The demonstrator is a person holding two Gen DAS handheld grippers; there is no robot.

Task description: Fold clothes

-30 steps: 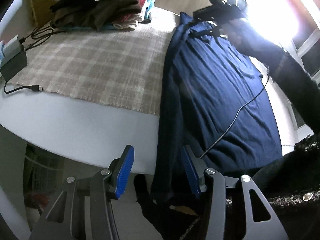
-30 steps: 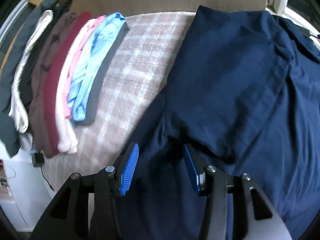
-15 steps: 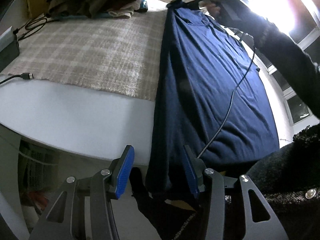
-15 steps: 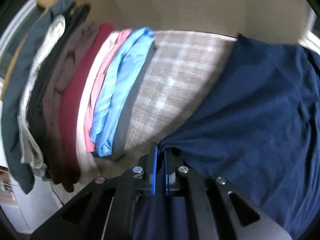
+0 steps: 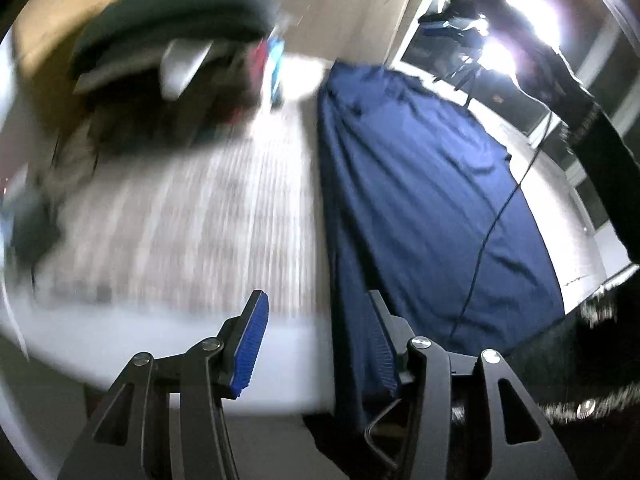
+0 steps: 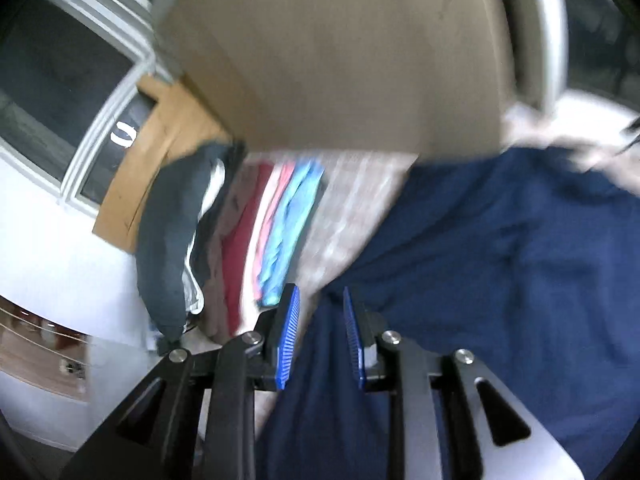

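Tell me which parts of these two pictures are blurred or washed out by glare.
Left wrist view: the plaid beige cloth and the pile of folded clothes are motion-smeared, and window glare blows out the upper right. Right wrist view: the navy blue garment and the stack's light blue piece are softly smeared; no glare.

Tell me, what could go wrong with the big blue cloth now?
1. The right gripper has just been opening its fingers around the navy blue fabric garment, so the edge could slip out.
2. The thin black cable lying across the garment could get folded in or snag.
3. The left gripper is open too; the overhanging end might slide off the white table.
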